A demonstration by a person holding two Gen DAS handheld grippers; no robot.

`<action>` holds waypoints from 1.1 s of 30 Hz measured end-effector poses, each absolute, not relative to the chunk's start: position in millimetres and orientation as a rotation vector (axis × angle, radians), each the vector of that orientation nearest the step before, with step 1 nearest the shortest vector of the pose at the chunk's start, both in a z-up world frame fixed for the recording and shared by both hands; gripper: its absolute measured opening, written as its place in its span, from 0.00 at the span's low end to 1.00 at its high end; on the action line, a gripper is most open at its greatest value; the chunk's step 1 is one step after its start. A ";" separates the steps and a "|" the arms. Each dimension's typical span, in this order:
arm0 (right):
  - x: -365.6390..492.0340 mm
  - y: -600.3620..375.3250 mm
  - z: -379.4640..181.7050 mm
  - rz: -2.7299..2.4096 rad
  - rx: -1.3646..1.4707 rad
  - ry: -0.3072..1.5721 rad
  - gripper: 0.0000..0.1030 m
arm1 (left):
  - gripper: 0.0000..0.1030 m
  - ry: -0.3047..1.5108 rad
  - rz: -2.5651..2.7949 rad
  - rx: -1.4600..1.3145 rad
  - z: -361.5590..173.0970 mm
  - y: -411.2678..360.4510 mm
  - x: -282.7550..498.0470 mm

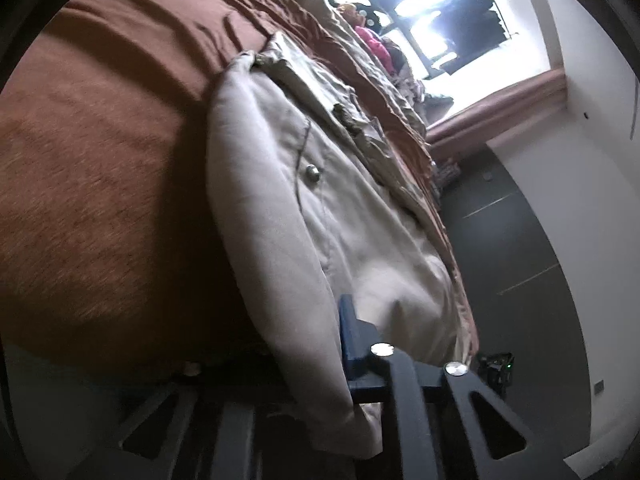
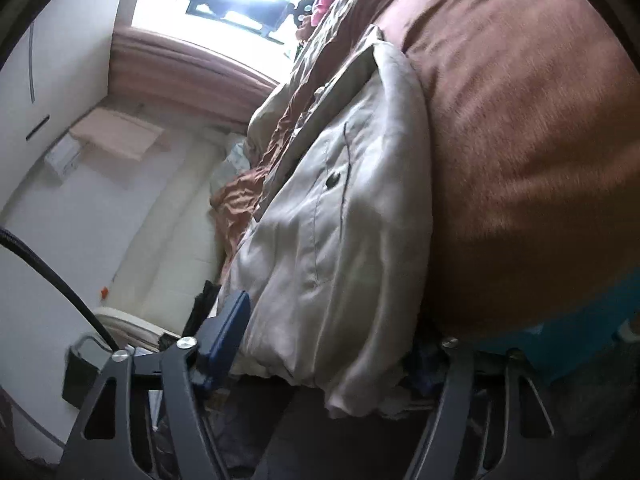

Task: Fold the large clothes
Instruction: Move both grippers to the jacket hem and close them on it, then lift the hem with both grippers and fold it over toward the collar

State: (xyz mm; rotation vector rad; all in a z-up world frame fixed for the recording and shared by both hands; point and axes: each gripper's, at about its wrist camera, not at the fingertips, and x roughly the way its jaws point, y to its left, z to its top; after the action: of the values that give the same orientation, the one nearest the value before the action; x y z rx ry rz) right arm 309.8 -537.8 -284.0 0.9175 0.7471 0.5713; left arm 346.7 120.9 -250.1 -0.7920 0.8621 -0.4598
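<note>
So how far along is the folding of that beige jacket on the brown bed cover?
Early stage. The beige jacket lies lengthwise on the brown bed cover, one side apparently turned in, snap button up. In hand: the left gripper looks closed on its near hem; the right gripper straddles the hem, its grip unclear. Left: the main folds, as the jacket is still long and not a compact stack.

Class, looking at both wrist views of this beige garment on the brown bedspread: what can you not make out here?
- Left wrist view: the left hand-held gripper has one finger hidden behind the beige garment.
- Right wrist view: the right hand-held gripper has its far finger lost in shadow under the garment's hem.
- Both views: the garment's full shape is cut off; clutter by the window is washed out by glare.
</note>
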 end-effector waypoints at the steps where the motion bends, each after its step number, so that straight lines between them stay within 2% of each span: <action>1: 308.7 -537.7 -285.2 0.562 0.906 0.763 0.39 | 0.11 0.853 -0.451 -0.800 -247.8 123.9 343.1; 2: 305.6 -533.8 -285.4 0.557 0.895 0.776 0.29 | 0.10 0.845 -0.441 -0.802 -245.8 126.4 341.9; 3: 306.1 -531.8 -284.9 0.545 0.876 0.798 0.13 | 0.10 0.833 -0.429 -0.801 -241.6 128.6 340.1; 6: 302.8 -525.5 -267.2 0.509 0.805 0.807 0.10 | 0.08 0.790 -0.406 -0.790 -224.5 130.9 336.3; 14: 276.7 -542.7 -183.8 0.540 0.816 0.591 0.05 | 0.07 0.673 -0.425 -0.783 -171.1 128.1 325.9; 21: 256.9 -538.8 -120.3 0.576 0.809 0.494 0.04 | 0.07 0.572 -0.463 -0.787 -115.7 134.9 305.3; 28: 221.4 -533.2 -77.5 0.669 0.772 0.371 0.04 | 0.07 0.475 -0.477 -0.757 -57.8 150.7 266.4; 33: 196.8 -535.2 -62.5 0.666 0.765 0.310 0.04 | 0.07 0.420 -0.492 -0.732 -35.3 155.5 230.3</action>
State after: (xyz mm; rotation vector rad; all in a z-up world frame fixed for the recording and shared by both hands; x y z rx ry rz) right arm 196.8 -535.2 -62.5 0.7649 0.3098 0.6662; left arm 230.3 155.5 -35.3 -0.7322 0.4196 -0.4920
